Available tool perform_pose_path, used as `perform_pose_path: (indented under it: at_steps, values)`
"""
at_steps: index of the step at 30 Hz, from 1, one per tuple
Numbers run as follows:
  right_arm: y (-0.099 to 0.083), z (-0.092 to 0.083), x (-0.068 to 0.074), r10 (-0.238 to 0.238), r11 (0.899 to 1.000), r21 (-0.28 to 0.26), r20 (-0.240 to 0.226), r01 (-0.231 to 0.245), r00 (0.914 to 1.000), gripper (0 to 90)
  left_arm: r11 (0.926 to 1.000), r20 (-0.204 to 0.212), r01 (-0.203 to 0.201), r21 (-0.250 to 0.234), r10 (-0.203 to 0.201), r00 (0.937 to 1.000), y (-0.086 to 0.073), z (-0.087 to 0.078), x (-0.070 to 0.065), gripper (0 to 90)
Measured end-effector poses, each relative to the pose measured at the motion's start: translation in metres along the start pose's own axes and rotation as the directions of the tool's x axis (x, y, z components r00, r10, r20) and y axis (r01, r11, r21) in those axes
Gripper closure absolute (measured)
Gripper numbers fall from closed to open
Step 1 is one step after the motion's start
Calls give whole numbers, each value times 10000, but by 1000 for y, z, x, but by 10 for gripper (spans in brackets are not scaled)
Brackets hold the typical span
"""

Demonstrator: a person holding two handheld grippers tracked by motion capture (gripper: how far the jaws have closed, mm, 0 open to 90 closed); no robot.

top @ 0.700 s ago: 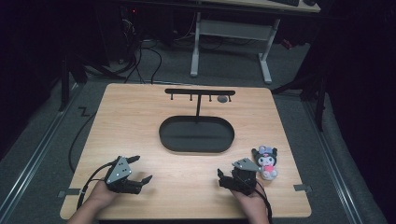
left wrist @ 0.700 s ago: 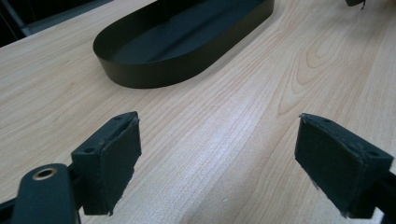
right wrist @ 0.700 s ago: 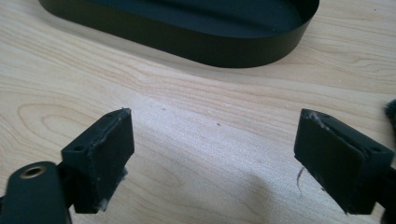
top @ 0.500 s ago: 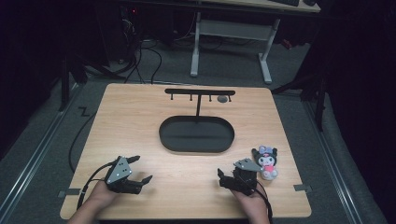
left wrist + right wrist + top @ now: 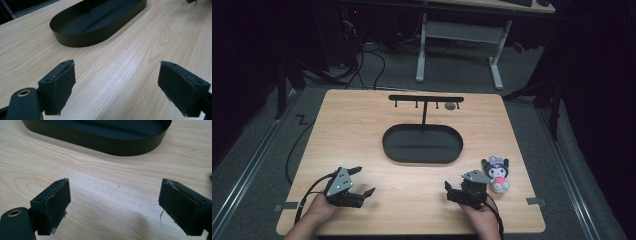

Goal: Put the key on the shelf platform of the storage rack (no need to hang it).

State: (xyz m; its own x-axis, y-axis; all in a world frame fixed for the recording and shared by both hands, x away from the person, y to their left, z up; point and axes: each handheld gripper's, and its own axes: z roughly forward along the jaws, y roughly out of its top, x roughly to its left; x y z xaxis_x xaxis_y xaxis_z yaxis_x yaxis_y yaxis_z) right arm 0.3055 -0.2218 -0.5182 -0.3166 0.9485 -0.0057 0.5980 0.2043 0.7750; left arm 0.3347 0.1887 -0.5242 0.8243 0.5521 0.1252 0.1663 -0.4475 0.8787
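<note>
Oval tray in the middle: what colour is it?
Black, matte; the oval tray shows best in the left gripper view.

Your worktop (image 5: 362,130): pale wood, wavy grain. Oval tray (image 5: 422,145) matte black, stand (image 5: 426,100) black too. Your grippers, left gripper (image 5: 362,181) and right gripper (image 5: 452,191): black, grey plates. Plush toy (image 5: 496,172): white face, dark ears, pink body. Floor (image 5: 257,150) grey.

Dim lab: cables (image 5: 357,60), floor rails (image 5: 249,165)

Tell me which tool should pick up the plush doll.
The right tool. It rests open on the table beside the plush doll, with bare wood between them. The left tool, also open, sits across the table, with the right hand in its way.
</note>
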Motion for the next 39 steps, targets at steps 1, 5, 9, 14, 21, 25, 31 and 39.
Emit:
perform_pose_path:
  at_steps: [1, 5, 9, 14, 21, 25, 31, 39]
  values:
    - [0, 0, 0, -4, 10000, 25, -7, 4, 10000, 107, 10000, -2, -3, -5, 3, 10000, 0, 0, 0, 154]
    - [-1, 1, 0, 27, 9999, 118, -67, -26, 10000, 107, 10000, -11, -13, 7, 13, 10000, 0, 0, 0, 154]
    - [-1, 2, 0, 140, 9993, 351, -205, -133, 9997, 107, 10000, -10, -7, 8, 7, 10000, 0, 0, 0, 154]
    - [0, 1, -2, 110, 9990, 428, -296, -98, 9995, 109, 10000, -12, -1, 2, 1, 10000, 0, 0, 0, 154]
    - [1, -2, -8, 328, 9966, 771, -271, -306, 9991, 114, 10000, -8, 1, 4, -1, 10000, 0, 0, 0, 154]
    - [1, -1, -8, 236, 9934, 1124, -193, -213, 9995, 113, 10000, -32, 12, 16, -12, 10000, 0, 0, 0, 154]
    - [4, -1, -4, 17, 9851, 1718, -297, 34, 9996, 126, 10000, -19, 11, 28, -11, 10000, 0, 0, 0, 154]
    - [14, -1, 1, 5, 9720, 2349, -410, 91, 9992, 162, 10000, 59, 13, -10, -13, 10000, 0, 0, 0, 154]
